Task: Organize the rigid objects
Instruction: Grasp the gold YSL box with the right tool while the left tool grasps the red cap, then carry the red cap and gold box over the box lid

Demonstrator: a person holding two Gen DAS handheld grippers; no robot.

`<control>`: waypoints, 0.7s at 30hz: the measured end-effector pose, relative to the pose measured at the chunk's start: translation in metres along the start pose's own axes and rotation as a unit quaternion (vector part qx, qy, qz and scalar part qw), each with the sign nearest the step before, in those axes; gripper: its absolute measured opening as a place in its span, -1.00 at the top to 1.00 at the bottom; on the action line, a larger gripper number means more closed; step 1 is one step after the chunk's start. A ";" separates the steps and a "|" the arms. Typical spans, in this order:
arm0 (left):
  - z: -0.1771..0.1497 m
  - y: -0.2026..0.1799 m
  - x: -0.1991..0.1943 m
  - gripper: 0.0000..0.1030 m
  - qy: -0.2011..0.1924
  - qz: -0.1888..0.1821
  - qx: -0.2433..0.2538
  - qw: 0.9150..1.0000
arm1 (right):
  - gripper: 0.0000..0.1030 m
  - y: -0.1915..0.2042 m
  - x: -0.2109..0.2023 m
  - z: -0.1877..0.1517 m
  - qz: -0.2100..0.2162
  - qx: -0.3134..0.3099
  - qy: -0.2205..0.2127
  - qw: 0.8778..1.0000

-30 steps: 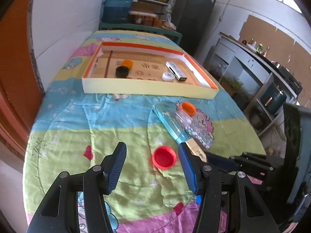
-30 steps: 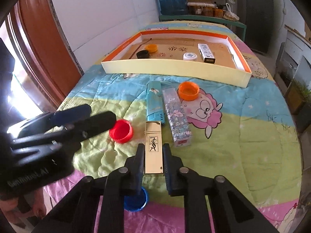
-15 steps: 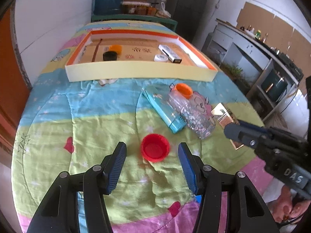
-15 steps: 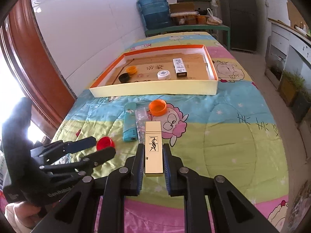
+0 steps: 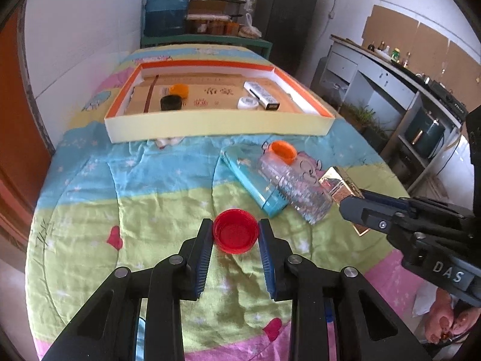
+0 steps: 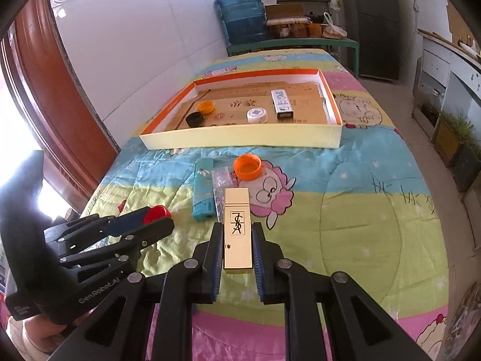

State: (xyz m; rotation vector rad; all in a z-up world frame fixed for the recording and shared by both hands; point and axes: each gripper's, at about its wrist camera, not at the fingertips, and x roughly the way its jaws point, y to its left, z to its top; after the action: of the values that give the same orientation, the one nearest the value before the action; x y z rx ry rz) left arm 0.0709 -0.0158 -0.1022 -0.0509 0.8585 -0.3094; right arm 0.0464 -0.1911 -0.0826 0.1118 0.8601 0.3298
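Left wrist view is showing the left gripper [image 5: 235,234] low in the centre of the frame, its jaws having just been closing around the red cap [image 5: 235,231]; both blue pads are now pinching the cap's rim from either side, and the cap is still sitting on the patterned cloth [image 5: 150,198]. At the right edge of that frame the right gripper [image 5: 345,198] is reaching in with the gold box [image 5: 336,182]; in the right wrist view the right gripper is pressed together on that box, which is lying lengthwise between the pads in the lower centre, apparently lifted off the cloth.

The orange-rimmed tray [image 5: 216,126] is lying across the upper middle of the left frame, already holding two caps, a white jar and a slim box, so it is probably the destination for both items. To do this step well, the left grip should be staying level and square on the cap, since a shallow round rim could be squirting out sideways; lifting straight up before travelling would be avoiding a snag on the wrinkled cloth. The teal box [image 5: 251,180] and the clear case [image 5: 296,189] are lying just beside the cap's path toward the tray, with the orange cap [image 5: 282,151] behind them; passing left of them looks safest, and the two grippers should be keeping apart while carrying.
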 end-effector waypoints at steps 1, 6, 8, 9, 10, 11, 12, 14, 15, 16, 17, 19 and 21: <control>0.003 -0.001 -0.002 0.40 -0.004 0.000 0.001 1.000 | 0.65 0.000 -0.001 0.001 -0.001 -0.001 -0.002 1.000; 0.024 0.000 -0.013 0.40 -0.029 -0.003 0.003 1.000 | 0.64 0.000 -0.005 0.016 -0.006 -0.010 -0.017 1.000; 0.033 0.000 -0.016 0.40 -0.038 -0.003 0.003 0.999 | 0.65 0.001 -0.007 0.023 -0.008 -0.014 -0.025 1.000; 0.038 0.000 -0.018 0.40 -0.043 -0.004 0.003 0.999 | 0.65 0.001 -0.008 0.026 -0.010 -0.016 -0.028 0.999; 0.045 0.000 -0.020 0.40 -0.050 -0.005 0.003 0.999 | 0.65 0.000 -0.009 0.030 -0.012 -0.018 -0.031 0.999; 0.049 0.000 -0.020 0.40 -0.053 -0.006 0.002 0.999 | 0.65 0.000 -0.010 0.035 -0.015 -0.020 -0.036 0.999; 0.054 0.000 -0.021 0.40 -0.058 -0.006 0.003 0.998 | 0.65 0.000 -0.010 0.039 -0.017 -0.021 -0.039 0.999; 0.066 -0.001 -0.023 0.40 -0.067 -0.005 0.003 0.998 | 0.65 -0.003 -0.011 0.047 -0.021 -0.022 -0.046 0.998; 0.073 -0.001 -0.023 0.40 -0.072 -0.004 0.005 0.997 | 0.65 -0.004 -0.011 0.051 -0.023 -0.023 -0.048 0.998; 0.077 -0.001 -0.023 0.40 -0.074 -0.004 0.005 0.997 | 0.64 -0.005 -0.011 0.055 -0.027 -0.023 -0.052 0.998; 0.084 -0.001 -0.022 0.40 -0.078 -0.004 0.006 0.997 | 0.64 -0.006 -0.011 0.058 -0.029 -0.024 -0.054 0.998; 0.094 -0.001 -0.020 0.40 -0.082 -0.004 0.006 0.997 | 0.64 -0.010 -0.012 0.067 -0.036 -0.023 -0.060 0.997; 0.106 -0.001 -0.016 0.40 -0.085 -0.002 0.008 0.996 | 0.64 -0.014 -0.012 0.073 -0.041 -0.021 -0.065 0.997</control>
State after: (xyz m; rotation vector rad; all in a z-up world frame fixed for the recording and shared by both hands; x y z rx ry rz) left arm 0.1406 -0.0204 -0.0212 -0.0619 0.6879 -0.3107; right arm 0.0981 -0.2052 -0.0296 0.0583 0.7272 0.2599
